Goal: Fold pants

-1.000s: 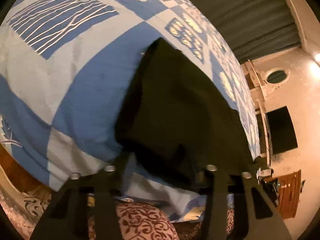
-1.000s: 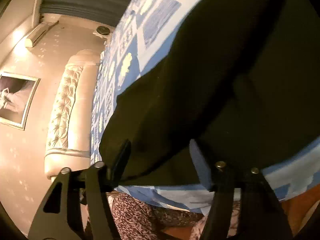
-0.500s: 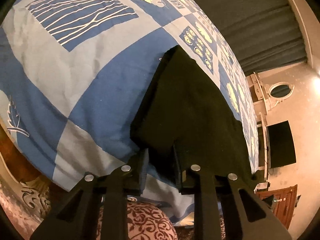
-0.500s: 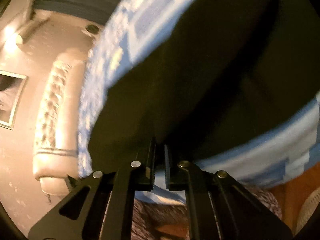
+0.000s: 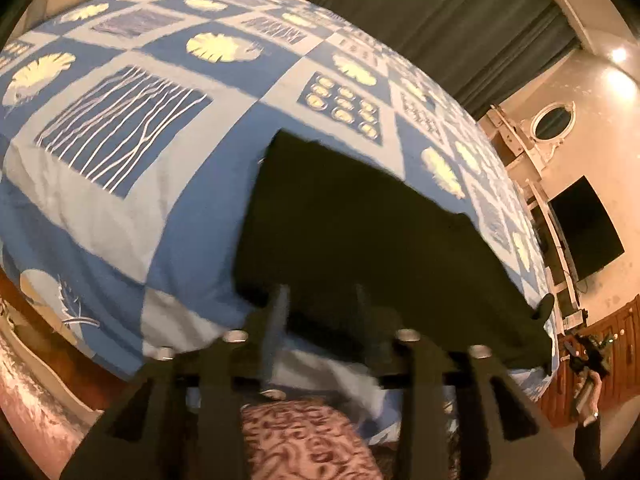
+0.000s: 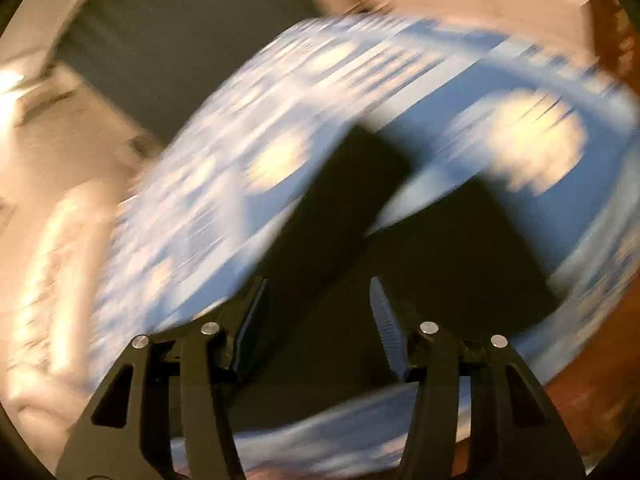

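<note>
Black pants (image 5: 360,236) lie flat on a blue and white patterned bedspread (image 5: 120,208), near the bed's near edge. My left gripper (image 5: 320,300) is open, its fingers apart just in front of the near edge of the pants, holding nothing. In the right wrist view, which is badly blurred by motion, the pants (image 6: 400,280) show as two dark leg shapes. My right gripper (image 6: 318,300) is open over the near part of the pants and holds nothing.
A dark curtain (image 5: 440,24) hangs behind the bed. A black screen (image 5: 584,232) and a wooden cabinet (image 5: 600,360) stand at the right. A red patterned carpet (image 5: 300,444) lies below the bed edge. A padded headboard (image 6: 60,248) shows at left.
Both grippers were shut on the near edge of the pants half a second ago; both have opened and let go. The right gripper is swinging fast and its view is blurred.
</note>
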